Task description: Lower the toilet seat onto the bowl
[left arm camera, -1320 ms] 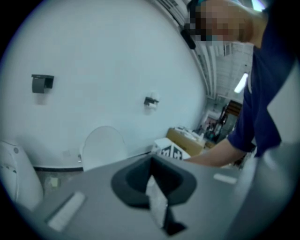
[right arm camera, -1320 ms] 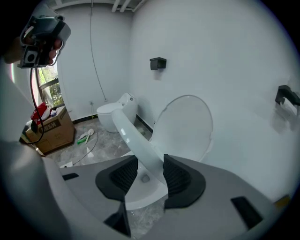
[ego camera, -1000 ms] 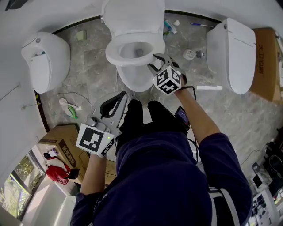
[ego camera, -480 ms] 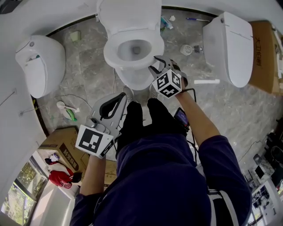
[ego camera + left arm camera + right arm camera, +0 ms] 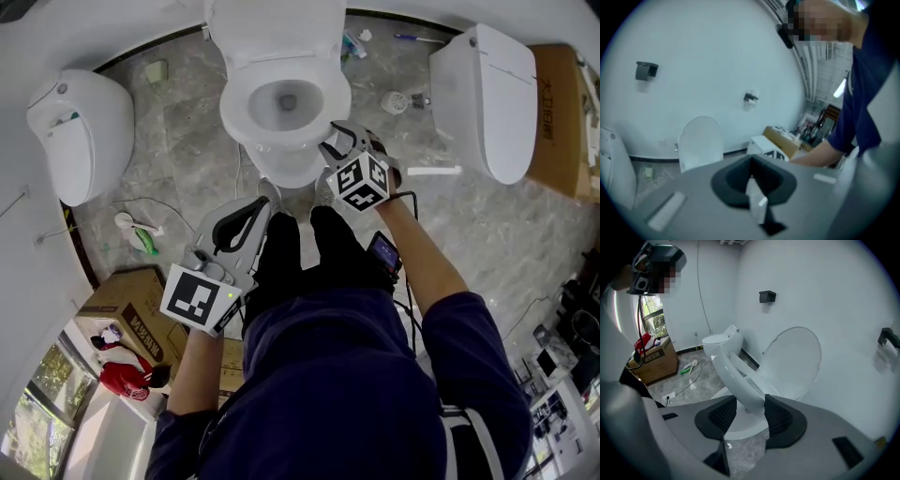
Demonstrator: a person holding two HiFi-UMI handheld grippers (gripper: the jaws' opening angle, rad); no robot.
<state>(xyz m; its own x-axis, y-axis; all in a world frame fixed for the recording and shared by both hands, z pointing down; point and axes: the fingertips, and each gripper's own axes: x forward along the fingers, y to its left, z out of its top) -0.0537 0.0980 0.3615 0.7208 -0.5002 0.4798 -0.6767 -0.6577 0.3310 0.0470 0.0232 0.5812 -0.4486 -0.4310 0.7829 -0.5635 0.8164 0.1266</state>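
— At the front right edge of the bowl [image 5: 286, 173], the right gripper [image 5: 337, 141] has its jaws spread wide, with the rim of the seat [image 5: 234, 108] between them. Would you call that a grip?

— Not a firm one. In the right gripper view the rim fills the gap from pad to pad, but the jaws look about as wide as they go. I'd call it a loose cradle, not a pinch.

— And where is the seat?

— Over the bowl, flat or very nearly flat from above. I can't tell whether a sliver of gap is left under the front. The lid [image 5: 281, 33] stands upright behind it.

— So how should this be finished well?

— Slowly. Keep the rim centred between the pads and let the last bit settle instead of dropping, so it doesn't bang on the porcelain. Don't let go until the seat rests all the way round. Then draw the gripper straight back toward the person's legs, level with the rim, so the lower jaw doesn't catch the edge and lift it again.

— What about the left gripper [image 5: 261, 204]?

— Its jaws are pressed together on nothing. It hangs low by the person's left leg, well apart from the toilet. It's best left there, because one gripper is enough and a second would only crowd the rim.
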